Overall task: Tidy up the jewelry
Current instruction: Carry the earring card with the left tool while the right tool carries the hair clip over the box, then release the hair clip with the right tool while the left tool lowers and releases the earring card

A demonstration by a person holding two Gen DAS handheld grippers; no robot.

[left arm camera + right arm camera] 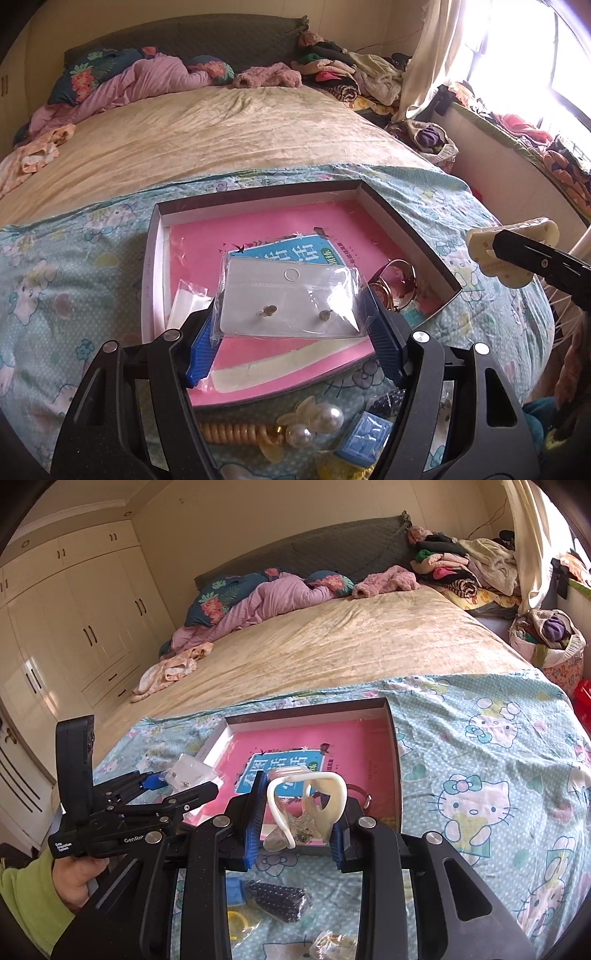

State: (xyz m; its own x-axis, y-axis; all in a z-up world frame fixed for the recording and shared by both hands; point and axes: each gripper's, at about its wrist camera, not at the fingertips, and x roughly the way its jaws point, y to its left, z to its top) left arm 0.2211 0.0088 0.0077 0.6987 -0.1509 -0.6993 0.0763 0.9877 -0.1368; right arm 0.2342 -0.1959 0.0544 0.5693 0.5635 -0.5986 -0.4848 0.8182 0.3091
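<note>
My left gripper (291, 332) is shut on a clear bag holding a white earring card (291, 295) with two small earrings, held above a shallow dark-rimmed box (258, 195). A pink book (258, 229) lies in the box, with gold bangles (397, 284) at its right side and a small clear packet (188, 301) at its left. My right gripper (301, 812) is shut on a cream hair claw clip (328, 794), just over the box's near edge (393, 757). In the left wrist view that gripper (524, 254) and the clip (484, 240) hang right of the box.
The box sits on a Hello Kitty blanket (480, 775) on a bed. Loose pieces lie in front of it: a pearl hair tie with a coil (295, 428), a blue block (365, 437) and a black beaded piece (277, 901). A hand in a green sleeve (29, 893) holds the left gripper.
</note>
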